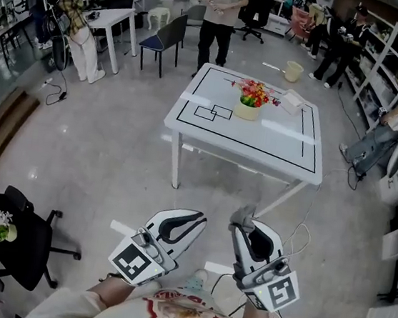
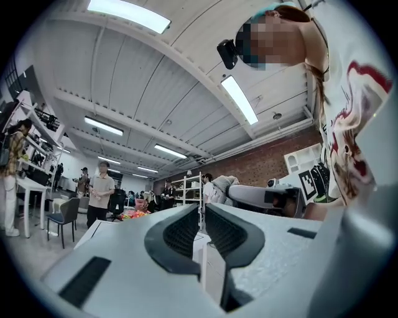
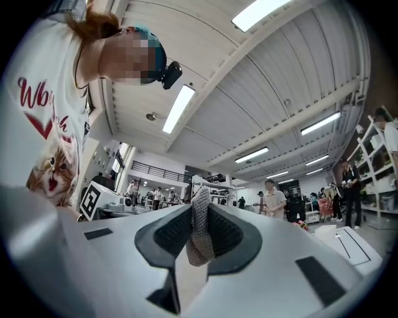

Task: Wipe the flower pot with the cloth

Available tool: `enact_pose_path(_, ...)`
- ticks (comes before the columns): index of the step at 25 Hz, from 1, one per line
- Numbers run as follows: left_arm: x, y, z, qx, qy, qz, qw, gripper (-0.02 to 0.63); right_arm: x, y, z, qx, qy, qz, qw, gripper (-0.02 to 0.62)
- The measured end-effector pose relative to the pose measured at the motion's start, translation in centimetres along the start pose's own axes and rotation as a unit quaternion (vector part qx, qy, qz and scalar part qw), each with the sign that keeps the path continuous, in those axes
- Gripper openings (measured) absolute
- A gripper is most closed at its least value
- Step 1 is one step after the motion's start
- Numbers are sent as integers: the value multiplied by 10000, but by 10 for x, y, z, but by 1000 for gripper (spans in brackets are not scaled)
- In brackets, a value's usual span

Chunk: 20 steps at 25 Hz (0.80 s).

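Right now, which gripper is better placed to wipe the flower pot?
Right. The right gripper pinches the grey cloth; the left gripper holds nothing. Both hang far from the flower pot on the white table.

Two handheld grippers point forward side by side: left gripper [image 1: 195, 221] with fingers [image 2: 183, 233] together, right gripper [image 1: 242, 222] pinching a grey cloth [image 3: 200, 231].

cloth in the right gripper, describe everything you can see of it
The cloth is a small grey piece with a knobbly, waffle-like weave, bunched into a narrow fold. It is pinched between the dark ribbed fingers of the right gripper, its top poking just past their tips, its lower end hanging loose between them. Nothing else touches it, and it is well short of the table.
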<state>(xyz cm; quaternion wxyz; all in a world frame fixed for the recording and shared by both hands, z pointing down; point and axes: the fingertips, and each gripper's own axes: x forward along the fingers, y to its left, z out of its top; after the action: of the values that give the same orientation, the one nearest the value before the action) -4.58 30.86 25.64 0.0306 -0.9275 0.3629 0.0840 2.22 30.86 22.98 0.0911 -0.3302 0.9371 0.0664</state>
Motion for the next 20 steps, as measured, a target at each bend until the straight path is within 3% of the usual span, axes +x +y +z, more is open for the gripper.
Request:
enact_pose_path(9, -102, -25, -6, -171, 315, -381, 9986, 38, -12, 117, 1, -102, 47, -526, 9986, 64)
enact_pose_path(20, -109, -65, 34, -77, -69, -489, 9988, 38, -51, 146, 36, -316, 4, -654, 9974, 64)
